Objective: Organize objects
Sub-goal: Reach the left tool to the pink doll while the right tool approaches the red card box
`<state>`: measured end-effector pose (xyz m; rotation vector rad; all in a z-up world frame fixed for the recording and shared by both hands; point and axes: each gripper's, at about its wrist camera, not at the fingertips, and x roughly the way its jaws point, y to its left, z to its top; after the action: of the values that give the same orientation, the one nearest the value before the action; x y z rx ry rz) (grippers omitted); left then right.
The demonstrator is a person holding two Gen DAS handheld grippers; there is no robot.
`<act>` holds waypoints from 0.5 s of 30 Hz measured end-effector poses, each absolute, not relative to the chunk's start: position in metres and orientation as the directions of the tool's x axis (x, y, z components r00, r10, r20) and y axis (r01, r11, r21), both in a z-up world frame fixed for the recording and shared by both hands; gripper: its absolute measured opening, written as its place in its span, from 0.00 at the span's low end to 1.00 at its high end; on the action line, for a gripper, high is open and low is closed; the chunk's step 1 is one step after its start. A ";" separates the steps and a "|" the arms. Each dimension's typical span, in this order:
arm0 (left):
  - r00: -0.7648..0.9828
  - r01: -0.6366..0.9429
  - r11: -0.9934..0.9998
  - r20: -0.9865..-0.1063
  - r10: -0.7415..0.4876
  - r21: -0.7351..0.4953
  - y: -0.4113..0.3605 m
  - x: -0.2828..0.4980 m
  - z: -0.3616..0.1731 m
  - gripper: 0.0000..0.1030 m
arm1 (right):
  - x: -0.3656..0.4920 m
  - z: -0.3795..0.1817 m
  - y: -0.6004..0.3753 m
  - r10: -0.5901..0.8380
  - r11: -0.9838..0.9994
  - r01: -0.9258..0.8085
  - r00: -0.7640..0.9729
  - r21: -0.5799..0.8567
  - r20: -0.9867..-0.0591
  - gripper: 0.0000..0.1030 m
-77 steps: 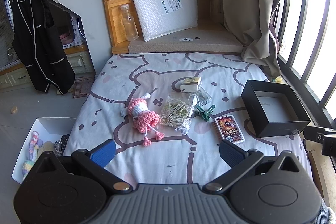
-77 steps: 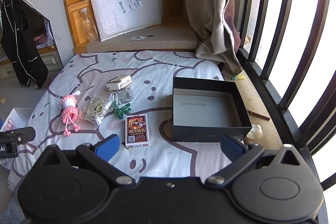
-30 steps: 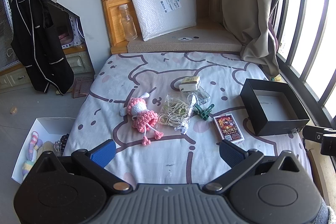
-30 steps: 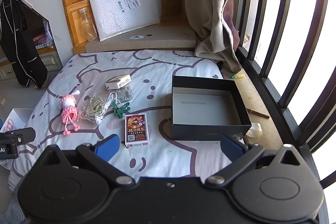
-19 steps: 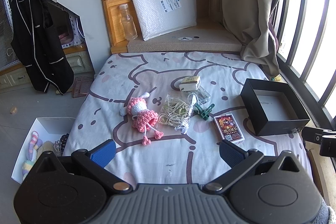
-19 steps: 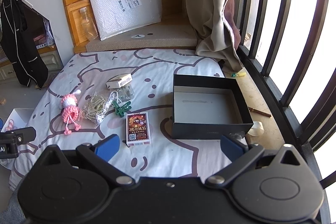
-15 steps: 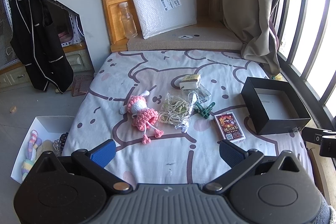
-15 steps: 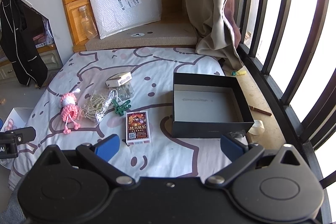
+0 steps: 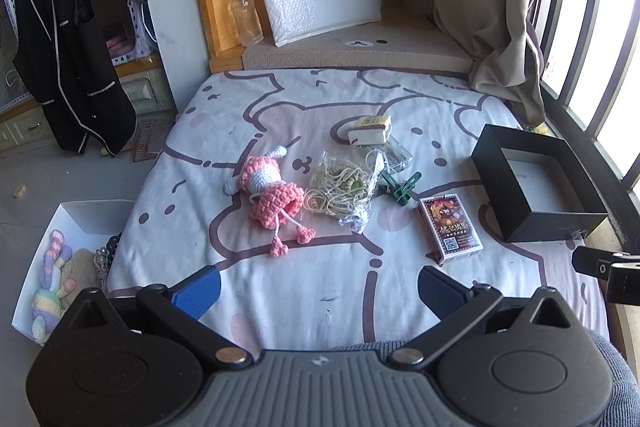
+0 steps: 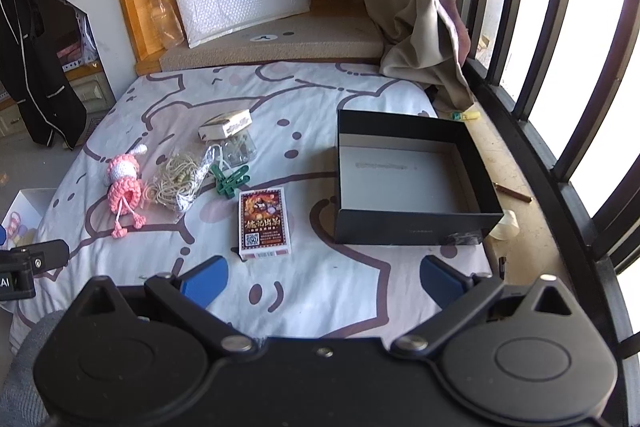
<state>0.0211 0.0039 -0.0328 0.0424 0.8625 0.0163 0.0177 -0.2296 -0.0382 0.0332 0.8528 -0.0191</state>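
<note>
On the bed (image 10: 320,107), toward its window-side edge, sits the black box (image 10: 412,223), open-topped and with nothing in it that I can see, which makes it the likely destination for the loose things; I will place everything relative to it. Just beside the box, on the side away from the window, the card deck (image 10: 264,223) lies flat and face up, the nearest item and probably the easiest first pick. Beyond the deck from the box lie two green clothespins (image 10: 230,181), touching or nearly touching the clear bag of cord and beads (image 10: 178,183), with a clear plastic case (image 10: 240,149) and a small cream carton (image 10: 226,123) behind them, the carton resting partly on the case. Farthest from the box on the bed is the pink crochet doll (image 9: 272,195), lying on its back. None of these has yet gone into the box, so the sorting seems not to have started. Both tongs hover short of the items: the right tongs (image 10: 322,277) spread wide and holding nothing, facing the deck and the box, and the left tongs (image 9: 320,285) equally wide and bare, facing the doll and bag. Off the bed, well apart from the box, a white bin (image 9: 86,223) on the floor holds other soft toys.
</note>
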 end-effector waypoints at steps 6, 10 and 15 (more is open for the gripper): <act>0.631 -0.005 0.999 -0.775 0.037 0.043 0.008 0.031 -0.044 1.00 | 0.028 -0.050 -0.225 0.000 0.999 0.025 0.638 0.021 -0.770 1.00; 0.620 -0.021 0.999 -0.783 0.047 0.043 0.012 0.038 -0.051 1.00 | 0.035 -0.057 -0.223 0.012 0.999 0.016 0.631 0.029 -0.776 1.00; 0.611 -0.037 0.999 -0.791 0.045 0.028 0.019 0.048 -0.058 1.00 | 0.049 -0.068 -0.221 0.022 0.999 0.015 0.624 0.040 -0.781 1.00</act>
<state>0.0478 0.0188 -0.0583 0.0098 0.9125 0.0470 0.0485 -0.2208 -0.0676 0.0443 0.8972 0.0041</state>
